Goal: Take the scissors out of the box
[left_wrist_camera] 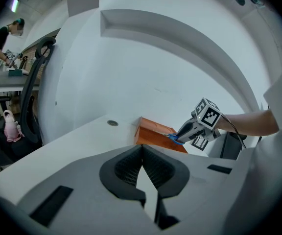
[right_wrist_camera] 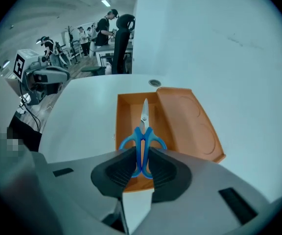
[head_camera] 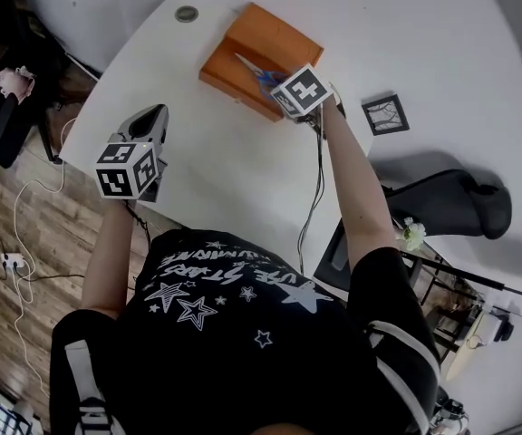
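Scissors (right_wrist_camera: 144,126), clamped by right gripper (right_wrist_camera: 142,154), hang over open orange box (right_wrist_camera: 128,115).

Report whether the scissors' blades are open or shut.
Shut: in the right gripper view the scissors show both blades together as one point, and the right gripper clamps their blue handles.

White bench (head_camera: 442,53), upper frame. Round grey grommet (head_camera: 187,14), upper left. Black-framed square plaque (head_camera: 385,114), centre right. Black cable (head_camera: 314,188), centre. Black office chair (head_camera: 456,202), right. Wooden floor (head_camera: 7,216), left.
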Demonstrator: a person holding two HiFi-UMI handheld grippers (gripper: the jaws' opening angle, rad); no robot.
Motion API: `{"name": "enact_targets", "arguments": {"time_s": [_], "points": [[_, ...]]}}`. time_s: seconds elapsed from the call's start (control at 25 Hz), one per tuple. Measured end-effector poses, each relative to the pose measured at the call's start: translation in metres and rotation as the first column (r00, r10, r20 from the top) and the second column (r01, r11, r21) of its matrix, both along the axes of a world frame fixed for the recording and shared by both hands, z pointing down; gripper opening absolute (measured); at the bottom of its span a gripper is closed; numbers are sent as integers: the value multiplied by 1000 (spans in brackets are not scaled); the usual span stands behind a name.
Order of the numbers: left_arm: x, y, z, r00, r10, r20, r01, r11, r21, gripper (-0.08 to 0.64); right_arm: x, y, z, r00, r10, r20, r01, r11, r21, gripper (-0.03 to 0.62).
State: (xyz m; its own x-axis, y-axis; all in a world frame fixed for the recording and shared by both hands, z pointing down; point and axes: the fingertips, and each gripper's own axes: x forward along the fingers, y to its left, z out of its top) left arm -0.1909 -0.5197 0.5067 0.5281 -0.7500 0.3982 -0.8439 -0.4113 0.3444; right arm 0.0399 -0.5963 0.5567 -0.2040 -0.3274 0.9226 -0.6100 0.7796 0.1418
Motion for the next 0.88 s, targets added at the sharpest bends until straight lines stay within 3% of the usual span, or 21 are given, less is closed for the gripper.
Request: {"name": "enact_targets", "arguments": {"time_s": [0.36,0.6,0.88], "points": [[6,41,-28,1000,-7,16,6,999,54,18,6,48,-37,992,26,126,-38,995,97,103],[22,78,-47,999,-32,27,30,997,77,18,15,91,-60,961,57,272,-93,989,118,103],[55,133,-57,999,-43,27,41,995,89,18,32,157,-68,936,49,349,-96,988,120,103]]}}
